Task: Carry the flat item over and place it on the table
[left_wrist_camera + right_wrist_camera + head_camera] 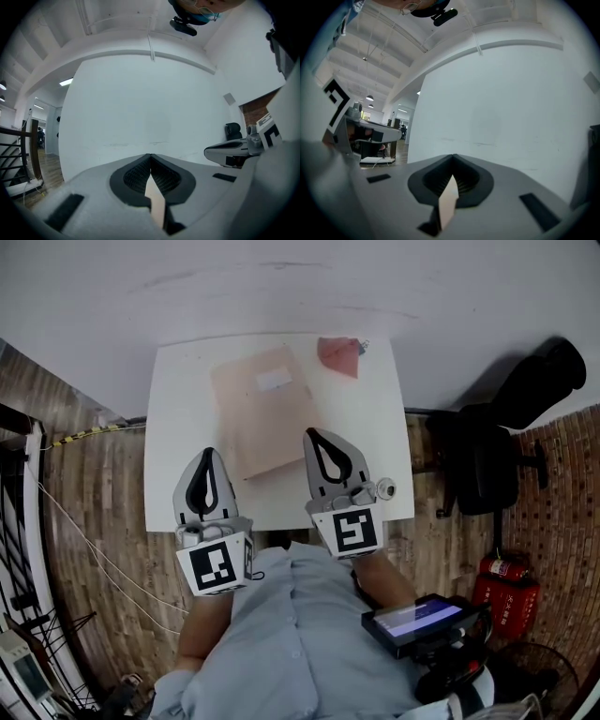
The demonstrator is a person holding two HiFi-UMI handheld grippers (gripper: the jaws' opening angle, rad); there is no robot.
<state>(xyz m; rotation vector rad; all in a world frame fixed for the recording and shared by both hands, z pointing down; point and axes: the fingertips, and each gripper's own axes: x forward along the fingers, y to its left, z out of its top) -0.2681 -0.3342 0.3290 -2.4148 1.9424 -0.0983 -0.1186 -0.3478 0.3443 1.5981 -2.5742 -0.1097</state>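
A flat tan envelope-like item (262,413) with a white label lies on the small white table (178,418), reaching from the back toward the front edge. My right gripper (315,434) is shut, and its tip sits at the item's right edge; whether they touch is unclear. Over the table's front left, apart from the item, my left gripper (208,455) is shut too. In the left gripper view the left gripper (150,157) points at a bare white wall with its jaws together. The right gripper (452,157) in its own view stands the same way, nothing clearly held.
A pink crumpled thing (339,354) lies at the table's back right corner. A black office chair (487,465) stands right of the table, with a red fire extinguisher (506,568) nearer. Cables (84,540) run over the wooden floor at left. A white wall is behind the table.
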